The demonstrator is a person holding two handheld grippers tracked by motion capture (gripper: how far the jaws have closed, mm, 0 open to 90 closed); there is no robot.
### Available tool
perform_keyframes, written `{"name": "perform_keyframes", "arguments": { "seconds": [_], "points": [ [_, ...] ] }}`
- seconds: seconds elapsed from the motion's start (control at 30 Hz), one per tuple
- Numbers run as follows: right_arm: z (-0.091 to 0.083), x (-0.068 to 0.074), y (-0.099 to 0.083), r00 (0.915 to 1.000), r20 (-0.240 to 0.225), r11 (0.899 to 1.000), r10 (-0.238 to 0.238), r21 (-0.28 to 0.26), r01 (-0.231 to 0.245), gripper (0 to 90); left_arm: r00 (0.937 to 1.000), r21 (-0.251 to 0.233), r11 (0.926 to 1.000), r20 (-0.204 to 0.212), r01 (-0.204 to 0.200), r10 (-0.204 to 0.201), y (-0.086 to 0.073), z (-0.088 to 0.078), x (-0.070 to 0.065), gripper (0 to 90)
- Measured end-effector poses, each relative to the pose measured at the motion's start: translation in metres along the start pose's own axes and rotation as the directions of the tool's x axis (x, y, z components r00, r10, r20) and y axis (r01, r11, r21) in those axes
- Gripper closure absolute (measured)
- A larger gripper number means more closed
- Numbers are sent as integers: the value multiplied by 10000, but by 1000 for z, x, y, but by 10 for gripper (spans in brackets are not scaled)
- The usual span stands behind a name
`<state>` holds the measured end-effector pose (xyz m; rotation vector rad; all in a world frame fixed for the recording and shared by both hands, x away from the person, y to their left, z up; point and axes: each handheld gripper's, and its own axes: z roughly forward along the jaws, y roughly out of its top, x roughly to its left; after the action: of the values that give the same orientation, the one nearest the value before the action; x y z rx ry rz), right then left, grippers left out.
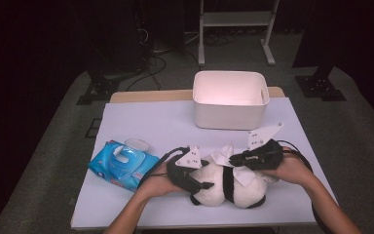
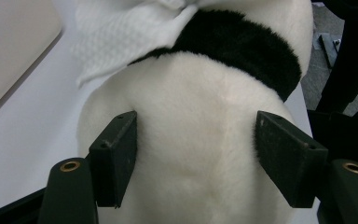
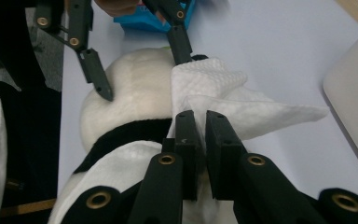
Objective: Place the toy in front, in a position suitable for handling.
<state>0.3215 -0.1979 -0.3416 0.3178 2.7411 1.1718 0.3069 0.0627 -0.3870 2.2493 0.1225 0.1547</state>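
The plush panda [image 1: 224,187], rounded, with soft white pile and a black fur band, lies on the pale table cover [image 1: 141,122] near its front edge, beside a glossy blue wipes pack [image 1: 121,165]. The left gripper [image 2: 196,140] has its jaws spread and pressed into the panda's white body on both sides. The right gripper [image 3: 201,135] is closed on a crumpled, embossed white tissue [image 3: 242,105] draped over the panda; a smooth white bin [image 1: 230,100] stands behind.

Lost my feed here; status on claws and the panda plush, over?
Left claw clamps panda plush. Right claw shut on wet wipe. Nothing in the way.
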Motion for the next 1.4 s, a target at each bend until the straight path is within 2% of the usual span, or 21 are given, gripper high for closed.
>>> {"name": "perform_keyframes", "arguments": {
  "seconds": [0.1, 0.2, 0.4, 0.53, 0.7, 0.87, 1.03, 1.1, 1.2, 1.3, 1.4],
  "points": [
    [-1, -3, 1, 10000, -4, 9999, -54, 100, 54, 833, 10000, 0, 10000, -37, 1, -1, 0, 0, 0, 311],
    [-12, -4, -7, 9996, 261, 9999, 131, -27, -130, 833, 10000, 9, 10000, -52, -28, 28, 0, 0, -2, 312],
    [-46, 1, -36, 9944, 581, 9945, 882, -614, -846, 833, 9999, 11, 10000, -85, -54, 55, 0, 1, -2, 311],
    [-57, 2, -49, 9904, 664, 9905, 1215, -728, -1167, 831, 10000, -6, 10000, -86, -45, 44, 0, 1, -2, 311],
    [-48, -5, -39, 9923, 465, 9919, 1152, -584, -1125, 831, 9999, 133, 9999, -142, -54, 56, 0, 2, -1, 312],
    [-21, -14, -20, 9961, 52, 9955, 876, -363, -873, 831, 9996, 232, 9995, -186, -228, 232, 1, 1, -2, 312],
    [-1, -20, -7, 9972, -109, 9971, 742, -140, -744, 831, 9996, 207, 9997, -244, -164, 169, 1, 1, -2, 312],
    [-3, -21, -8, 9969, -89, 9968, 779, -174, -781, 832, 9996, 213, 9996, -238, -177, 182, 1, 1, -2, 313],
    [-15, -22, -17, 9958, 182, 9955, 903, -290, -897, 832, 9995, 224, 9995, -226, -204, 209, 1, 1, -2, 314],
    [-30, -21, -32, 9902, 371, 9894, 1344, -607, -1320, 832, 9998, 108, 9999, -187, -75, 77, 0, 2, -2, 314],
    [-45, -18, -53, 9831, 461, 9776, 1770, -1236, -1702, 831, 9998, 106, 9999, -199, -35, 37, 0, 2, -2, 314]
  ]
}}
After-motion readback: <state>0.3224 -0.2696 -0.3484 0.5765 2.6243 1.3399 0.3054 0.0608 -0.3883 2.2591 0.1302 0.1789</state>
